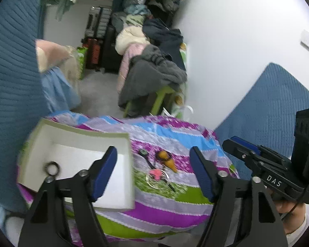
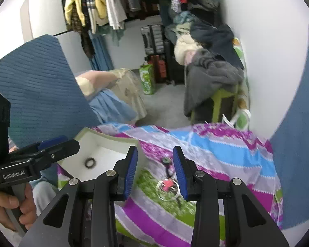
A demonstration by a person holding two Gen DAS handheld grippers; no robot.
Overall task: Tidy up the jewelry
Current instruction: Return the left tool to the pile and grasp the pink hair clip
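Observation:
An open white box (image 1: 76,144) lies on a striped cloth and holds a dark ring (image 1: 52,168); the box (image 2: 105,142) and ring (image 2: 90,162) also show in the right wrist view. On the cloth right of the box lie a green-faced watch (image 1: 143,152), an orange bead piece (image 1: 169,160) and a clear bangle with a pink piece (image 1: 157,178). My left gripper (image 1: 153,174) is open above them, empty. My right gripper (image 2: 155,171) is open and empty just above the bangle (image 2: 167,189) and watch (image 2: 166,160).
The striped purple, blue and green cloth (image 1: 171,201) covers a small surface. Blue quilted panels (image 1: 12,72) stand on both sides. Behind are a clothes-piled green stool (image 1: 160,96), suitcases (image 1: 96,39), hanging clothes (image 2: 96,6) and a white wall (image 1: 237,41).

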